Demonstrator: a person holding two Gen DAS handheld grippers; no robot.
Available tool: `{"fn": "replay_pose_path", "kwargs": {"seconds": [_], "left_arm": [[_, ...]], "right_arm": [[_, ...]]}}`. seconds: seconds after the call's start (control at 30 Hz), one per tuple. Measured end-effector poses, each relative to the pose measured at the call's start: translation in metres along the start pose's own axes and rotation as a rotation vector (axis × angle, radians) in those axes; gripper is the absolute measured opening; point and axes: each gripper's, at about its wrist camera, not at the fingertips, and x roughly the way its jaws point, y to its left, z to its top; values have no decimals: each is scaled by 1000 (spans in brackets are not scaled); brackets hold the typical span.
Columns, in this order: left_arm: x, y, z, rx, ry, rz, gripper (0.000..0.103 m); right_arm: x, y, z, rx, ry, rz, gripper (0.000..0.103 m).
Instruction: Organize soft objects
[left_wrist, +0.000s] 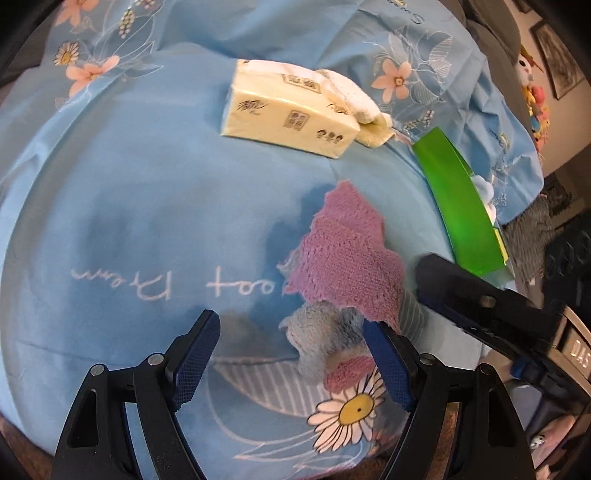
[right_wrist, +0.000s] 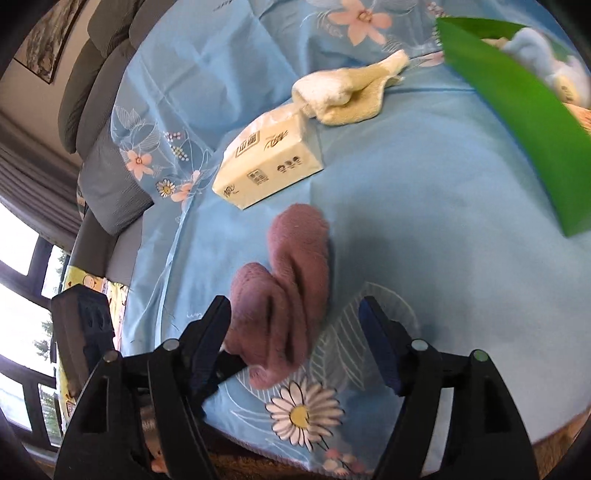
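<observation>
A purple cloth lies crumpled on the blue floral bedsheet, with a grey-blue cloth at its near edge. My left gripper is open, its right finger beside these cloths. In the right wrist view the purple cloth lies between the open fingers of my right gripper, against the left finger. A cream tissue pack and a white and cream cloth lie farther back. A green bin holds a light blue cloth.
The right gripper's body shows at the right of the left wrist view. Grey pillows and a window lie to the left in the right wrist view. A plush toy and a grey cloth sit beyond the green bin.
</observation>
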Motion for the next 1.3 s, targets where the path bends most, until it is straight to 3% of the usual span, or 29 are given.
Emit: {"fn": "replay_pose_path", "kwargs": {"seconds": [0.13,0.23,0.33,0.4,0.43,0.6,0.83,1.3], "left_arm": [[6,-2,5,-8,-7,-16,80],[11,-7,6,19,-11,-22,76],[15,-17,6,58,-14,-34,61],[19,-24,7,64,-1,-75,44],[21,-28,8,70,9,-93,42],[12,-53,11,157,-24,-120,42],[-6,-106,28,281,-84,-205,42],[8,-215,72,498,-103,-353,42]], "right_arm": [[30,-1,8,31,52,15,72],[42,1,7,28,73,35,52],[47,1,6,16,66,25,38],[44,-4,6,36,63,38,32],[43,-8,7,49,61,51,29],[18,-19,9,82,3,77,27],[-41,-23,22,94,-151,97,27],[-133,-59,63,140,-419,-34,29]]}}
